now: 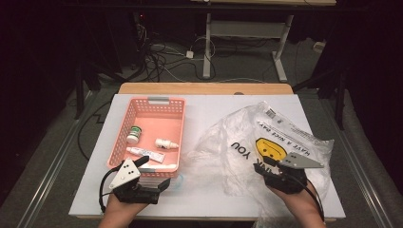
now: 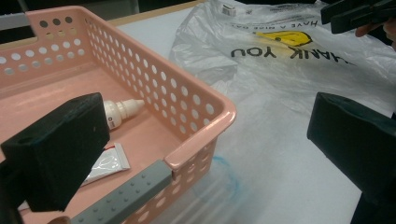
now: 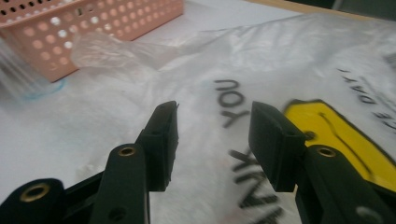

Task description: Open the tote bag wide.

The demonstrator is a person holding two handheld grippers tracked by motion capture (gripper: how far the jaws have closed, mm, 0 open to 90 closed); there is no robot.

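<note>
High view: a white table top (image 1: pixel 157 199) carries a pink basket (image 1: pixel 142 110) at left and a clear plastic bag (image 1: pixel 223 142) at right; both grippers enter from the near edge.
Basket, form: rectangular tray of pink plastic, walls pierced by rows of round holes, grey handle strip (image 1: pixel 158 100) on the far rim and another on the near rim (image 2: pixel 126 196); long axis runs away from the person.
Basket, contents: a small white jar with green cap (image 1: pixel 134 135), a white dropper bottle (image 1: pixel 166 143) and a flat tube (image 1: pixel 145 153), all lying on the floor of the basket, apart from each other.
Dropper bottle, heading: on its side, nozzle toward the bag side of the basket.
Tube, heading: long axis across the basket; the crimped end is seen in the left gripper view (image 2: pixel 108 163).
Bag, material: thin, crinkled, translucent film, spread flat and rumpled; printed with a yellow smiley (image 1: pixel 270 148), "THANK YOU" and "HAVE A NICE DAY", the lettering upside down from the person's side.
Left gripper (image 1: pixel 153 173): jaws spread wide, empty, straddling the basket's near right corner, one jaw over the basket floor, the other over the table.
Right gripper (image 3: pixel 212 140): jaws parted, nothing between them, just above the bag's printed area.
</note>
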